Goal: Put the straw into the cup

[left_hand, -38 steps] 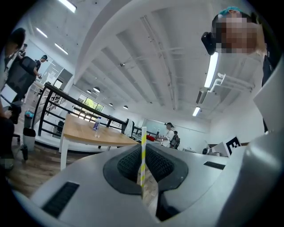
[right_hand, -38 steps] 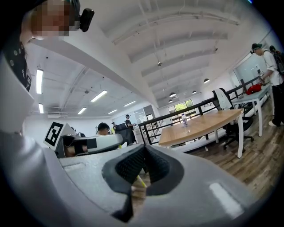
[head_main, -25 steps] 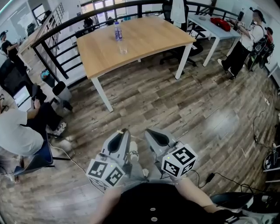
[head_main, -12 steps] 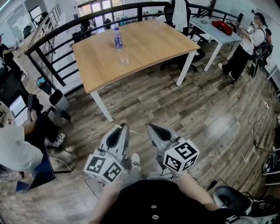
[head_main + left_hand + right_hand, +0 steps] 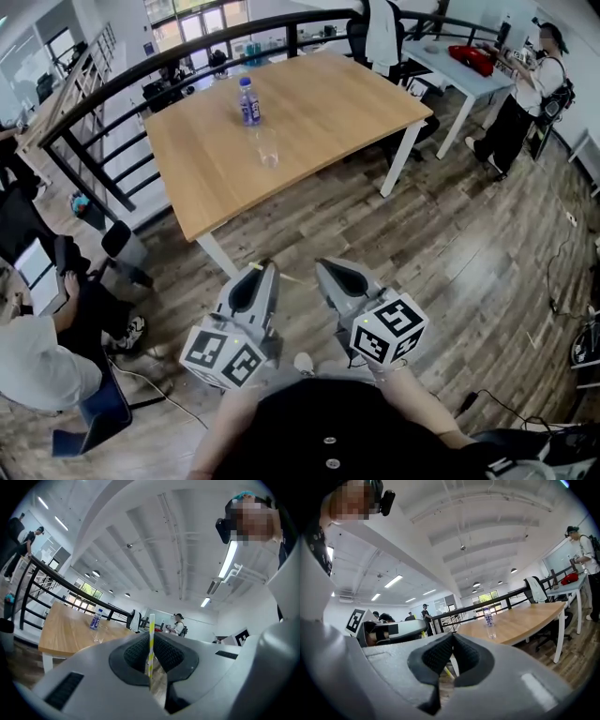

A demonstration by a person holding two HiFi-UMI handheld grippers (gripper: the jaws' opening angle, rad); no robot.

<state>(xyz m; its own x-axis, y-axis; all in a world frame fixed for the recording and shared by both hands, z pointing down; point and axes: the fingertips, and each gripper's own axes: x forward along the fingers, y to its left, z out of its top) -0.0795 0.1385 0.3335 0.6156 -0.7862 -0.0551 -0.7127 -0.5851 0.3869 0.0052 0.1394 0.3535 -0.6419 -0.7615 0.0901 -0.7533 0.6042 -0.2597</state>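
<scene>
Holding both grippers side by side at the bottom centre of the head view, you have them over the wood floor [image 5: 469,244], pointing toward the table [image 5: 328,103] in the upper half of the frame.

Left gripper [image 5: 265,272]: jaws narrow, pads pressed on the straw [image 5: 151,634]. In the left gripper view the straw is striped yellow and white. It stands upright in the middle of the frame, with its top poking out above the jaw tips.

Right gripper [image 5: 325,269]: in the right gripper view the jaws are closed, the pads meeting at their tips. The marker cubes sit at the rear of both grippers, nearest your body.

Cup [image 5: 269,148]: clear and upright on the table top, left of the table's centre, well apart from both grippers. Bottle [image 5: 247,101]: upright, just above the cup in the frame, near it but not touching. The straw is in the left gripper, not at the cup.

Surroundings: a dark railing [image 5: 112,103] runs along the far side of the table, from the left edge to the upper right. One person [image 5: 37,356] sits at lower left. Another person [image 5: 525,84] stands at upper right beside a white desk with a red item [image 5: 472,54] on it.
</scene>
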